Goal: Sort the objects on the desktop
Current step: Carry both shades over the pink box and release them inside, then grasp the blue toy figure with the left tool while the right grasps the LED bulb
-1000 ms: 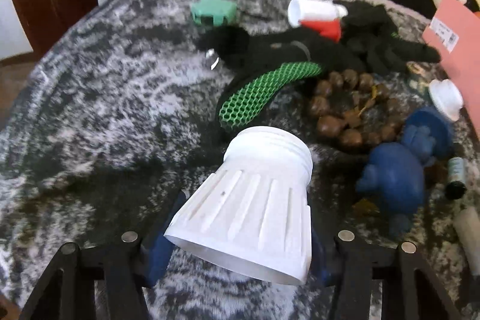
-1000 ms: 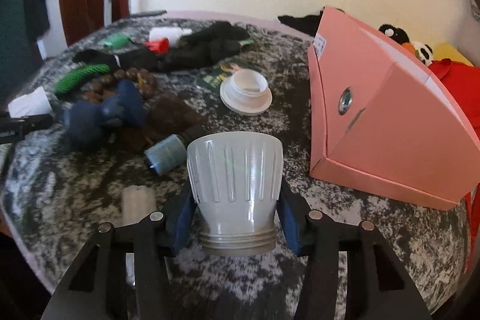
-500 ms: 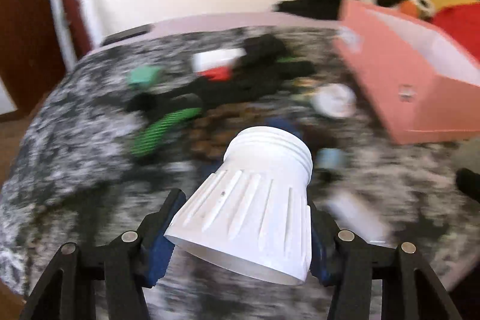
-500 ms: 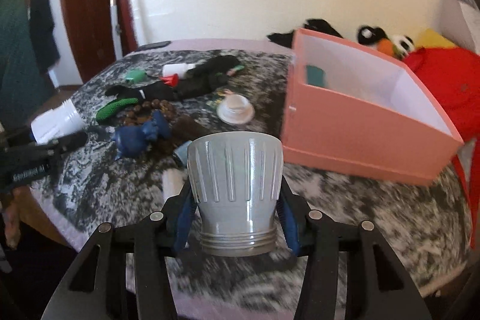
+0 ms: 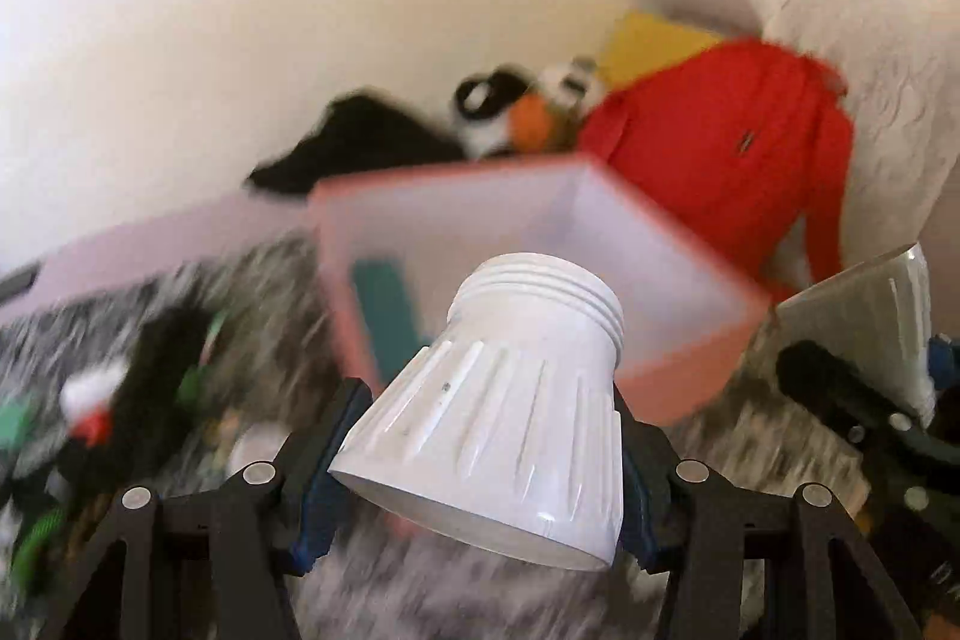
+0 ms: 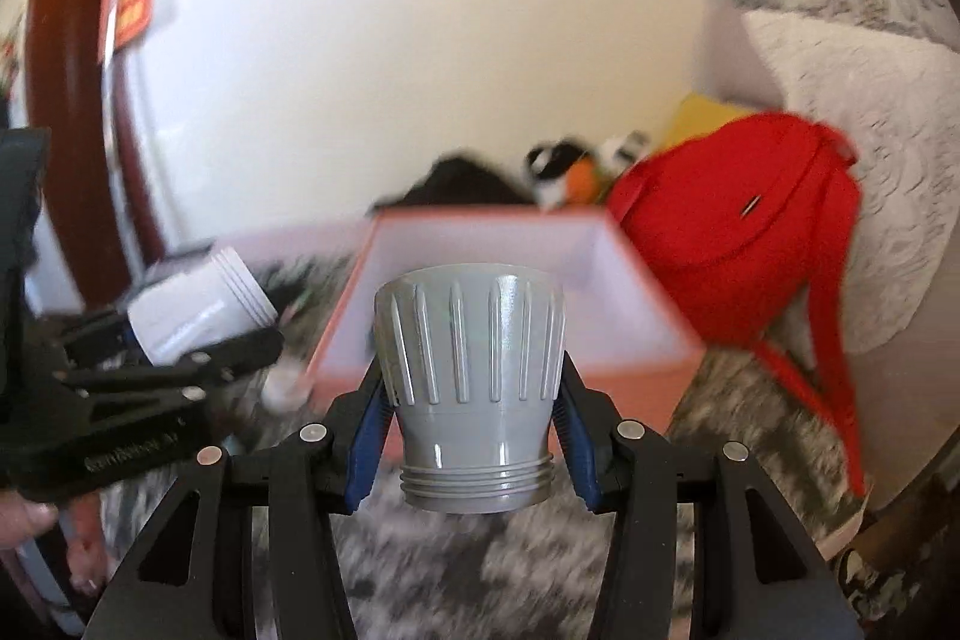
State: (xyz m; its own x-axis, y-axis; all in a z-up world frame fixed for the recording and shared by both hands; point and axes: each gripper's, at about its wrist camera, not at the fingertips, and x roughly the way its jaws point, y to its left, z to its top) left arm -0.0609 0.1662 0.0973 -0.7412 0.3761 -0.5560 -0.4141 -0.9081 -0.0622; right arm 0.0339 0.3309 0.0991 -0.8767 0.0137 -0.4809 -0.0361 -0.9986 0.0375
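Note:
My left gripper (image 5: 480, 466) is shut on a white ribbed plastic cone (image 5: 510, 412) with a threaded neck, held in the air in front of the open pink box (image 5: 684, 376). My right gripper (image 6: 474, 430) is shut on a grey ribbed cone (image 6: 474, 370), also raised before the pink box (image 6: 636, 376). The left gripper with its white cone (image 6: 198, 310) shows at the left of the right wrist view. The grey cone (image 5: 870, 316) shows at the right of the left wrist view. A teal object (image 5: 384, 310) lies inside the box.
A red bag (image 6: 744, 244) and plush toys (image 6: 570, 172) lie behind the box against the wall. A black cloth and small items (image 5: 138, 388) lie blurred on the dark speckled table (image 6: 480, 568) at the left. A pale cushion (image 5: 870, 58) stands at the right.
Both grippers have risen and swung toward the pink box, each still holding its cone. The box now fills the middle of both views, and the two grippers are closer together.

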